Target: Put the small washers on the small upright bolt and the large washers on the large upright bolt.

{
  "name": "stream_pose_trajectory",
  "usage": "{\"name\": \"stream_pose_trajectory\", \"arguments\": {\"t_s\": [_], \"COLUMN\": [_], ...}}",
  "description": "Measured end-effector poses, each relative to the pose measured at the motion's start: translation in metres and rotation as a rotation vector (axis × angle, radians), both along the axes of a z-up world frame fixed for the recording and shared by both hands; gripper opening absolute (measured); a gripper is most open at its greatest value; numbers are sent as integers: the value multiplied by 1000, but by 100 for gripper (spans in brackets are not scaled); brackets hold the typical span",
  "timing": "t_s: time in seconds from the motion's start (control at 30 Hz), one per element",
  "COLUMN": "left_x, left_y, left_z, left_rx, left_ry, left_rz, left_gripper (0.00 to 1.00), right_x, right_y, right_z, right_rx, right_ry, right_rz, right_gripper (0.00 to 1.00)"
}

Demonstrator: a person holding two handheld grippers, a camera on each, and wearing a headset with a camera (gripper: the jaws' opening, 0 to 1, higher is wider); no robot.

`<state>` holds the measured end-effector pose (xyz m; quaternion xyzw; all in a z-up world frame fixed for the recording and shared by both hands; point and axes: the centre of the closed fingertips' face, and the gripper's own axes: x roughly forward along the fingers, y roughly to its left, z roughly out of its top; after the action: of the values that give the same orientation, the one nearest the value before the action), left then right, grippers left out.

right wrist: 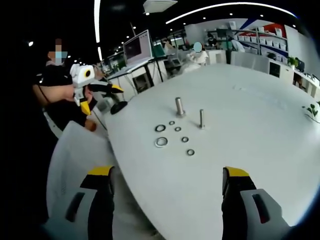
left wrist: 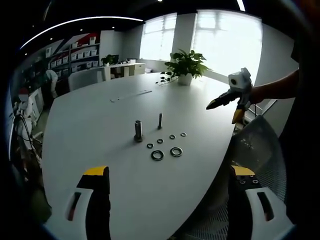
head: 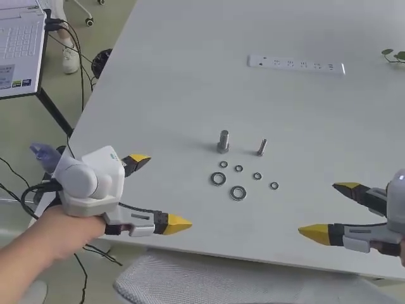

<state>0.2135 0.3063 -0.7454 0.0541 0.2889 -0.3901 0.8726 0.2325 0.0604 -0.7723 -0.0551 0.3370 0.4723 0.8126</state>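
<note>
A person stands at a big white desk (head: 190, 76) and holds a tool in each hand. The left tool (head: 163, 190) hangs over the near left edge of the desk. Its two yellow tips are far apart, so it is wide, and it holds nothing. The right tool (head: 323, 209) hangs over the near right edge. Its yellow tips are far apart too, and it holds nothing. Both tools are well away from the little metal parts.

Two bolts stand in the middle of the desk, with a gap between them. From where the person stands, the big bolt (head: 223, 141) is on the left and the thin small bolt (head: 262, 147) is on the right. Both stand up.

Just in front of the bolts, nearer the person, the washers lie flat on the desk. The two big washers (head: 218, 179) lie close together. The four small washers (head: 238, 168) lie in a loose line that runs off to the right.

Farther back, a long white power strip (head: 296, 64) lies on the desk. A laptop (head: 19, 44) sits past the left side. A mesh chair (head: 221, 282) is at the near edge.
</note>
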Motion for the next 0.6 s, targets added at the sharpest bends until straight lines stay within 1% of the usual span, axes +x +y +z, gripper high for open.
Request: {"name": "stream_pose_trajectory", "arguments": {"t_s": [0.23,0.37,0.4,0.47,0.6], "left_x": [1,1,1,2,2], "left_y": [0,2,2,2,1], "left_z": [0,-2,-2,-1,0], "left_rx": [-1,3,5,4,7], "left_ry": [6,8,9,10,7], "left_rz": [-2,-4,-4,-5,-11], "left_gripper": [99,99,99,99,99], "right_x": [2,4,5,7,11], "right_y": [-2,-2,-2,0,7], "right_z": [1,-1,-1,0,3], "right_rx": [-7,-34,-33,-29,-31], "right_ry": [3,2,3,15,10], "right_rz": [11,23,18,9,15], "right_gripper": [92,92,93,93,93]}}
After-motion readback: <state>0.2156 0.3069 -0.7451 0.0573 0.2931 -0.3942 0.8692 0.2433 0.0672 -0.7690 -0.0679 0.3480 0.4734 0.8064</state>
